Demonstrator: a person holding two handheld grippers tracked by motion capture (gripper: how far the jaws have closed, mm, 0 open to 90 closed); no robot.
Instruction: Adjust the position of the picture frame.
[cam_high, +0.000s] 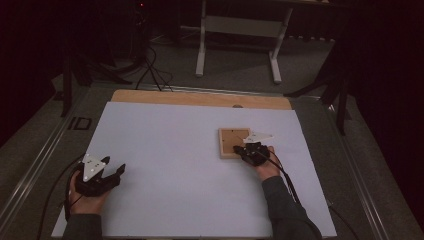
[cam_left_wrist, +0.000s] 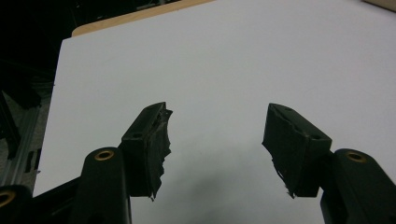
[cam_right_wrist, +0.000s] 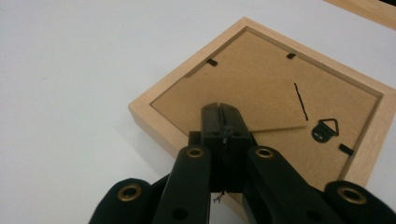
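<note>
Partly hidden behind the closed, empty right gripper (cam_right_wrist: 222, 109), the picture frame (cam_right_wrist: 261, 88) lies face down. Its near corner is cut off. Left gripper (cam_left_wrist: 217, 140) gapes, holding nothing.

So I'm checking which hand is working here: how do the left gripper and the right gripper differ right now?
The left gripper has its jaws wide apart; the right gripper has its jaws pressed together. The left gripper sits over the bare white board, near its left edge; the right gripper's tips are at the back of the wooden picture frame. Both are black, hand-held and carry a grey three-cornered plate.
</note>
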